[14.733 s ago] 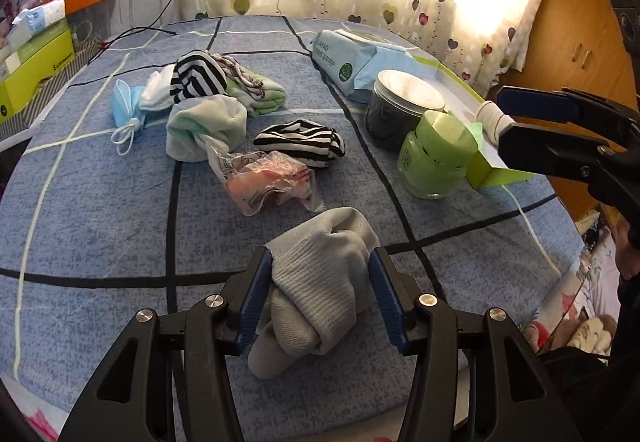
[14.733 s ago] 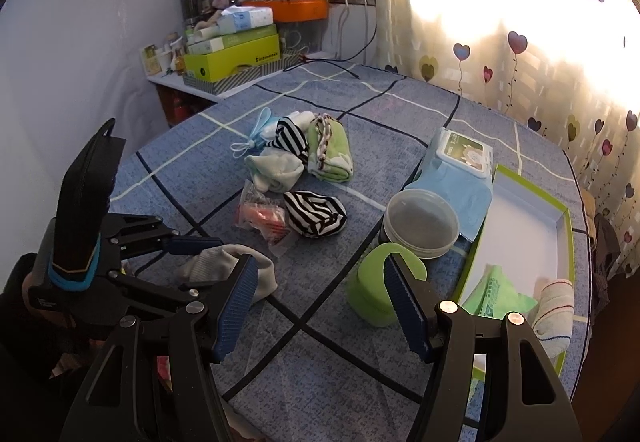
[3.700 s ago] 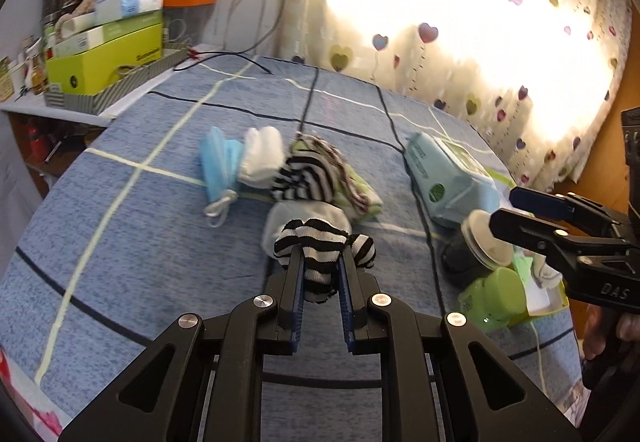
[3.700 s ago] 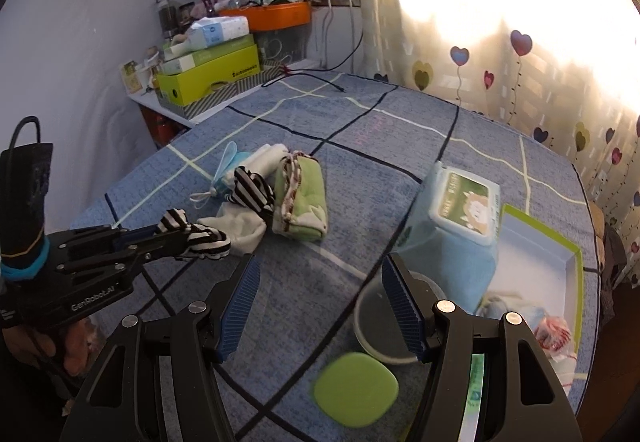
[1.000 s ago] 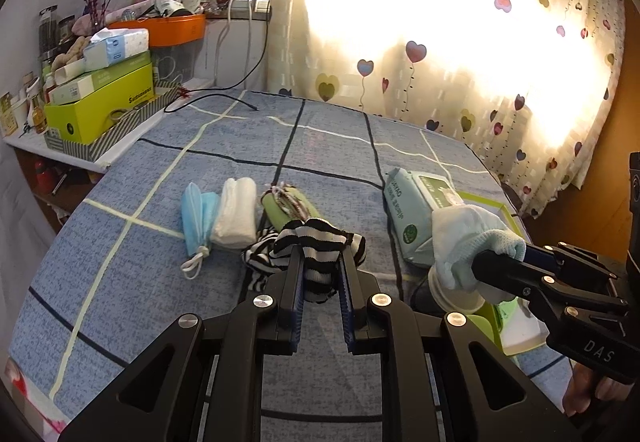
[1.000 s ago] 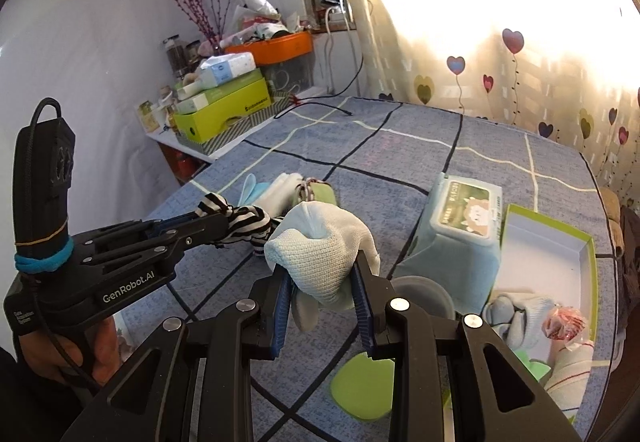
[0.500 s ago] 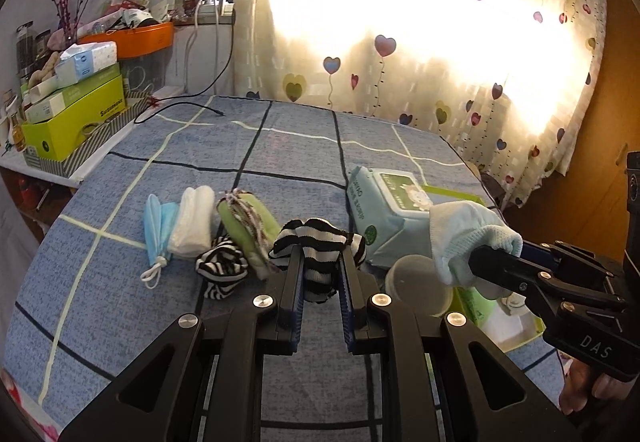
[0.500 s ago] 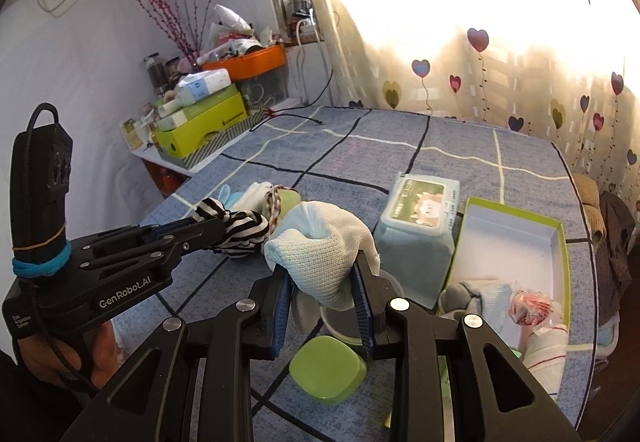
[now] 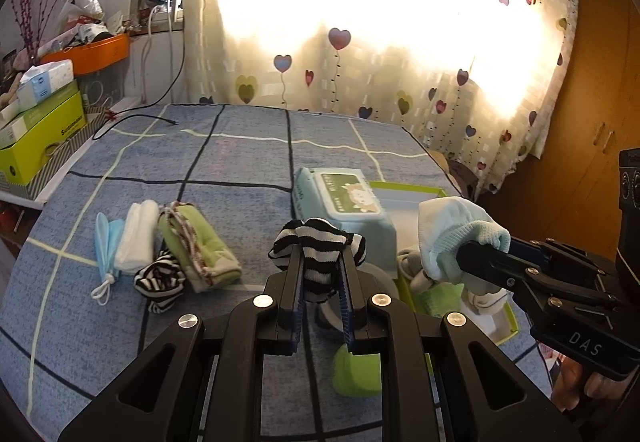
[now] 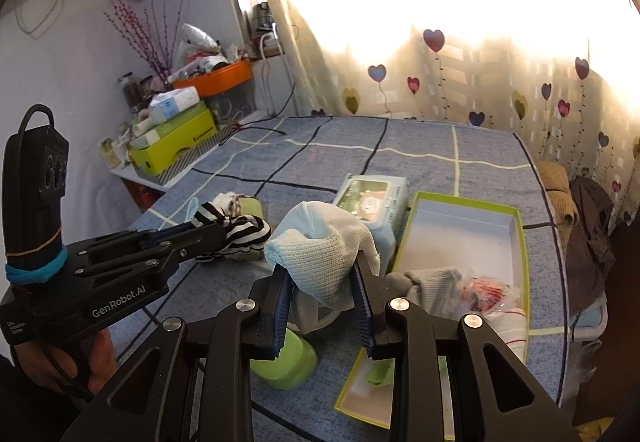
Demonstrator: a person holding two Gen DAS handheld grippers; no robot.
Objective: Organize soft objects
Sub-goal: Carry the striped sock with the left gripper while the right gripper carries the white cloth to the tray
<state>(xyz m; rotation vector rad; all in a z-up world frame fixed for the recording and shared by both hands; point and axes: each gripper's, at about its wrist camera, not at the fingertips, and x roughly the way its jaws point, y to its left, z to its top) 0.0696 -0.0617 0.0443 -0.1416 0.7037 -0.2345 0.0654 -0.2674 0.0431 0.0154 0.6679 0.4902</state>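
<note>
Left gripper (image 9: 320, 274): jaws nearly together, clamped on a black-and-white striped sock (image 9: 318, 250). The sock bunches above the pads, held off the blue plaid surface (image 9: 224, 162); can't tell whether that is a bed or a tabletop.

Right gripper (image 10: 324, 278): jaws narrow, clamped on a pale blue-and-white knit sock (image 10: 320, 246), also in the air. In the left wrist view it sits to the right of the striped sock, near the front of the green-edged box (image 10: 460, 218).

Box is open with a white inside. In its near end: a grey sock (image 10: 432, 282) and a clear bag with something red and orange in it (image 10: 488, 290). A white cloth with red stripes (image 10: 508, 326) lies at the near right corner; can't tell whether it is in or on the rim.

Wet-wipes pack (image 9: 344, 198) lies just left of the box, touching or nearly so. A green lid (image 10: 286, 362) sits on the surface under the right gripper, with a clear round tub (image 10: 316, 314) partly hidden behind the pads.

Left on the surface, in a row: blue face mask (image 9: 105, 242), white folded cloth (image 9: 138, 234), green cloth with patterned trim (image 9: 196, 246). A second striped sock (image 9: 160, 282) lies in front, touching the green cloth.

Heart-print curtain (image 9: 400, 42) behind, backlit. Shelf at left with a yellow-green box (image 9: 40, 138) and an orange tray (image 9: 92, 50).
</note>
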